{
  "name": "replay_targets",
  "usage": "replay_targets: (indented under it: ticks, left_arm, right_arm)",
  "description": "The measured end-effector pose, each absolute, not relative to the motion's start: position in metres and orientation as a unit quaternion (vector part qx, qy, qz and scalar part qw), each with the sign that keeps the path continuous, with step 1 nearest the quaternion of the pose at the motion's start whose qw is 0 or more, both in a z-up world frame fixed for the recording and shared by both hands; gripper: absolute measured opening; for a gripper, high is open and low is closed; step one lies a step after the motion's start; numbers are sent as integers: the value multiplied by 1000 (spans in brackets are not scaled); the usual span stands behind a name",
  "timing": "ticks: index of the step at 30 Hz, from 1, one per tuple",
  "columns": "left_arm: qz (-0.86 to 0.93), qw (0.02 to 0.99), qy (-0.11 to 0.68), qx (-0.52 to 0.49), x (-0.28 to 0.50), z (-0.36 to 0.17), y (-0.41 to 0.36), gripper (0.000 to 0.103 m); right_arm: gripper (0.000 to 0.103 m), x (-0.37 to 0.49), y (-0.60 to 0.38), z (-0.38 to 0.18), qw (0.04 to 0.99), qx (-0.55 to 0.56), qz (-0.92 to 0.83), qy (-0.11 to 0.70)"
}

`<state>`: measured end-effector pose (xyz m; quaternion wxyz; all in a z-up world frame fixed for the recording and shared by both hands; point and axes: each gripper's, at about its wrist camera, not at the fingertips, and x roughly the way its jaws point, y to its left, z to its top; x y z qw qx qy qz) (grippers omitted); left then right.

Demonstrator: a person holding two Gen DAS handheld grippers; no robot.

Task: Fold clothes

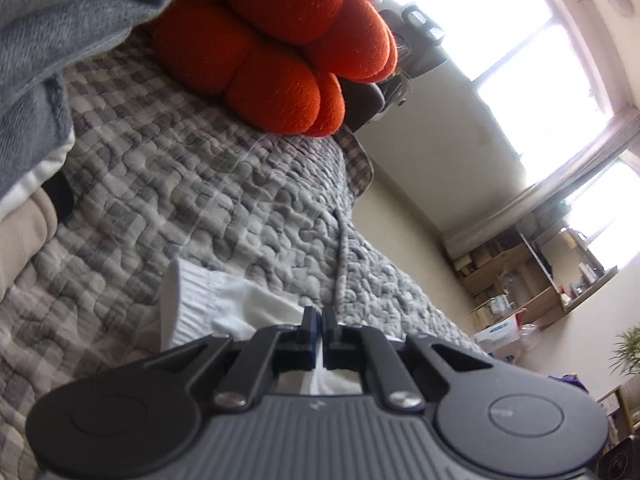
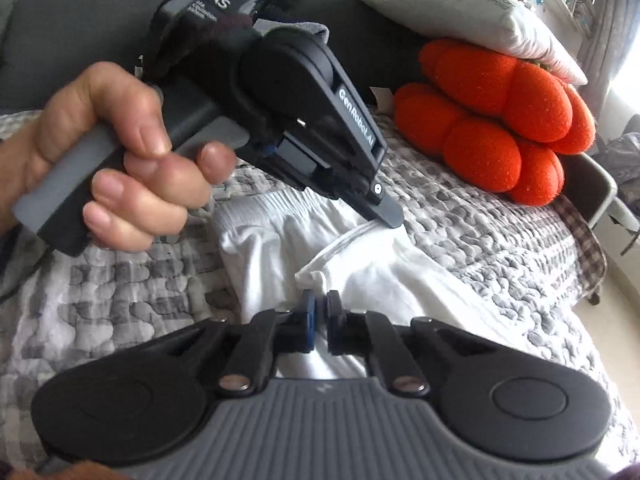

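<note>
A white garment (image 1: 224, 304) (image 2: 280, 248) with a ribbed waistband lies crumpled on the grey checked quilt (image 1: 200, 184) (image 2: 480, 232). My left gripper (image 1: 320, 316) has its jaws together with white cloth showing between the pads. In the right wrist view a hand (image 2: 132, 160) holds that left gripper (image 2: 390, 220), whose tips pinch a seam at the garment's far edge. My right gripper (image 2: 320, 300) sits at the garment's near side, its jaws closed on a small bunched fold of the white fabric.
An orange lobed cushion (image 1: 280, 52) (image 2: 500, 132) lies at the head of the bed under a grey-white pillow (image 2: 460, 16). A grey blanket (image 1: 60, 20) hangs at the upper left. The bed's edge drops off to the right, toward shelves (image 1: 540, 280) under the window.
</note>
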<state>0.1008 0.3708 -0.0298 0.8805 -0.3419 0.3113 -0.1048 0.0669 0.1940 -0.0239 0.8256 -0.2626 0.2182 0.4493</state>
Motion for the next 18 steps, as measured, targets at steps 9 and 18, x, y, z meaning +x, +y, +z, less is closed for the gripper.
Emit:
replay_targets:
  ticks: [9, 18]
  left_arm:
    - [-102, 878, 303, -356, 101, -26, 379, 1]
    - [-16, 915, 311, -256, 100, -17, 374, 1]
  right_arm:
    - [3, 67, 187, 1, 859, -156, 435, 222]
    - [6, 69, 207, -21, 844, -137, 437, 279]
